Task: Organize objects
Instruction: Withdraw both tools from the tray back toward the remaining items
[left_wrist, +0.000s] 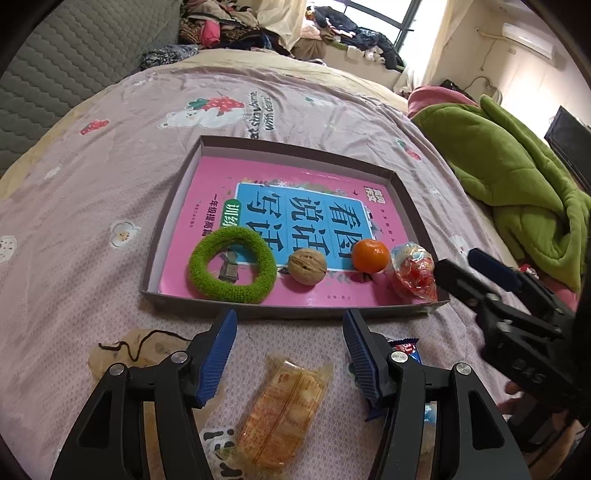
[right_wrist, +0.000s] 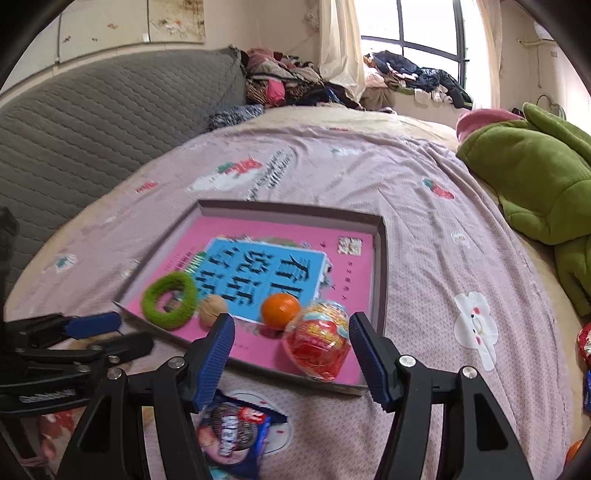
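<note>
The cracker pack (left_wrist: 282, 413) lies on the bed (left_wrist: 92, 229), just short of the tray (left_wrist: 155, 258), between the left gripper (left_wrist: 290, 341) fingers, which stand released and clear of it. It looks light, its film slick and crinkly, the cracker inside brittle, so a gentle pinch across the short sides near the middle seems best. Its long axis runs roughly toward the tray, tilted a little right. The right gripper (right_wrist: 291, 349) is released too, empty, above the red candy bag (right_wrist: 317, 341) in the tray's near right corner. A blue snack pack (right_wrist: 234, 432) lies on the bed below it.
</note>
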